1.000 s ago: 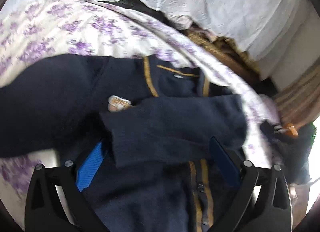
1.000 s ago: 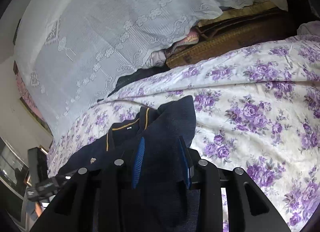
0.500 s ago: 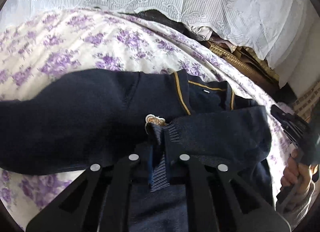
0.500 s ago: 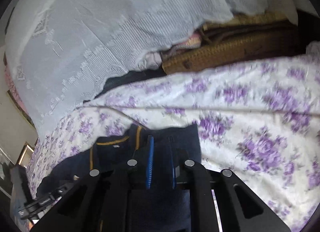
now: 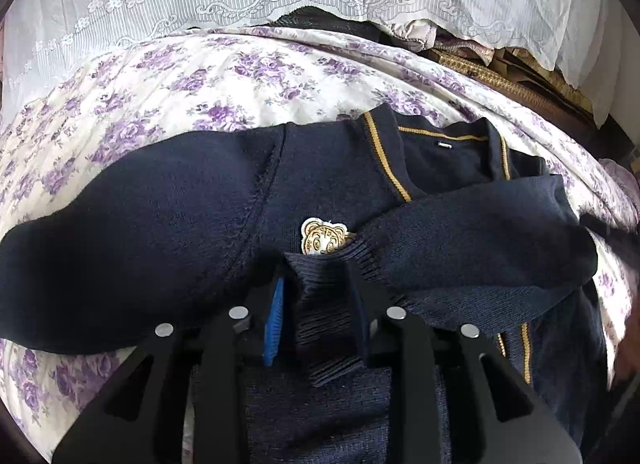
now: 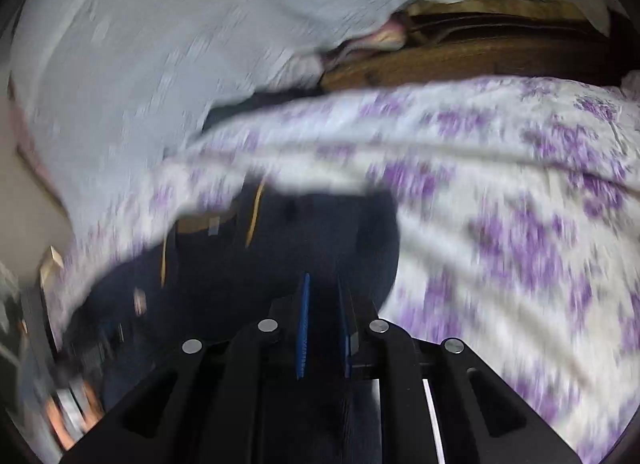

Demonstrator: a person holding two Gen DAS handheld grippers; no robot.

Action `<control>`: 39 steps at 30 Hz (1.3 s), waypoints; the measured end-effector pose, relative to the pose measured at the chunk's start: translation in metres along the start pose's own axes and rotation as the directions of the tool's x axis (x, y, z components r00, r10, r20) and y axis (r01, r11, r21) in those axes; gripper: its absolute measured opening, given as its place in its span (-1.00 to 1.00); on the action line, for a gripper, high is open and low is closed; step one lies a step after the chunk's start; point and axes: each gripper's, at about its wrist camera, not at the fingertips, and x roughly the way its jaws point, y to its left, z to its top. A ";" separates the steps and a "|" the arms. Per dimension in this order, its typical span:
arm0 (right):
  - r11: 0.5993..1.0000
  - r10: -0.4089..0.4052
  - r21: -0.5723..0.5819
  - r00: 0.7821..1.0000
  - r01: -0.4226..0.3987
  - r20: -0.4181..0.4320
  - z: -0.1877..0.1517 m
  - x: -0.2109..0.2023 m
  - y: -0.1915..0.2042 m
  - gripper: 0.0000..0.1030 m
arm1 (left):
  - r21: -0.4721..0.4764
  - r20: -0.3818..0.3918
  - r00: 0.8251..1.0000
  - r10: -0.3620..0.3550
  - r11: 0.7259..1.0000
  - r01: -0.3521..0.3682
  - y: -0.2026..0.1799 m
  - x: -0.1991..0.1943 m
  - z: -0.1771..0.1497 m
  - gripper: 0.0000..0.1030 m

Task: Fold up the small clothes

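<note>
Sleeve-folding step, by the look of it: navy cardigan (image 5: 328, 168) spread front-up on floral bedspread (image 5: 200, 76), just ahead of both tongs. Left tongs (image 5: 318, 304) narrow, clamped on ribbed cuff (image 5: 324, 304), jaws having eased out a little just now with cuff between them; that sleeve (image 5: 480, 240) already laid across the chest, running off to the tongs' right. Right tongs (image 6: 324, 304) narrow too, pinching dark knit of the cardigan (image 6: 280, 256); view badly blurred, so exact part gripped not clear. Next move likely calls for setting cuff flat, letting go, then taking the other sleeve (image 5: 120, 232), stretched out to the left. No readable writing: only a tiger-face badge (image 5: 322, 238) just beyond the cuff and a tiny white neck tag (image 5: 445, 145), too small to read.
</note>
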 end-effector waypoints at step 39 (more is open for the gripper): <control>0.992 -0.063 -0.098 0.990 0.075 0.122 -0.026 -0.024 0.037 0.63 | -0.179 0.075 0.994 -0.074 0.980 0.086 0.056 -0.063 -0.027 0.61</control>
